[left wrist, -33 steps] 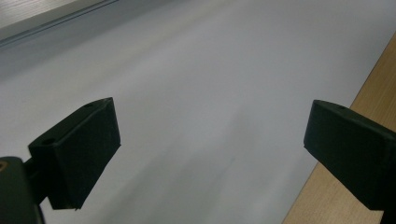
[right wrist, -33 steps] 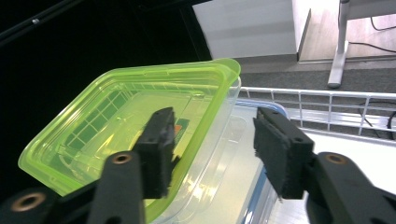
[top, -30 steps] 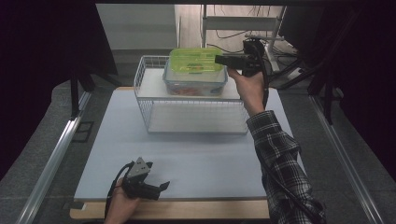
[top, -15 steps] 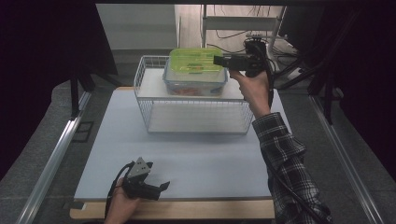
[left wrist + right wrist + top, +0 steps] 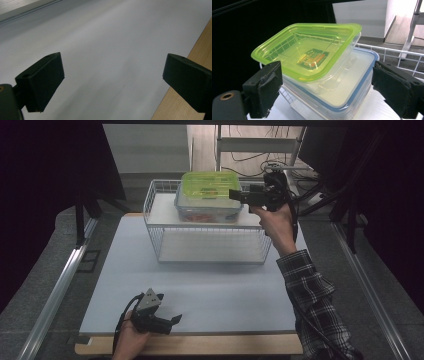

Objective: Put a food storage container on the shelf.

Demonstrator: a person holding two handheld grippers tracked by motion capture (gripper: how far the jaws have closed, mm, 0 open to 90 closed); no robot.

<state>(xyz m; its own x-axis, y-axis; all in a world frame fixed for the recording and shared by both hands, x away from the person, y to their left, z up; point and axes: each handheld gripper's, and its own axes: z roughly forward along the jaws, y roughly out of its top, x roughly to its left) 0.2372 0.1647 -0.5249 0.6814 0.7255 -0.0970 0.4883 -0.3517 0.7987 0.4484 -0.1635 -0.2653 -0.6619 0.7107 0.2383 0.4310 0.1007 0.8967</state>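
A clear container with a green lid sits tilted on top of a clear container with a blue rim. Both stand on the upper shelf of a white wire basket. My right gripper is held open just to the right of the stack, its jaws on either side of the containers in the right gripper view and touching neither. My left gripper rests open near the front edge of the white mat, with nothing between its jaws.
The mat lies on a wooden table whose strip shows at the front. A metal rail runs along the left. Cables and a desk frame stand behind the basket.
My right gripper has shifted slightly left toward the stacked containers. The left gripper has stayed in place.
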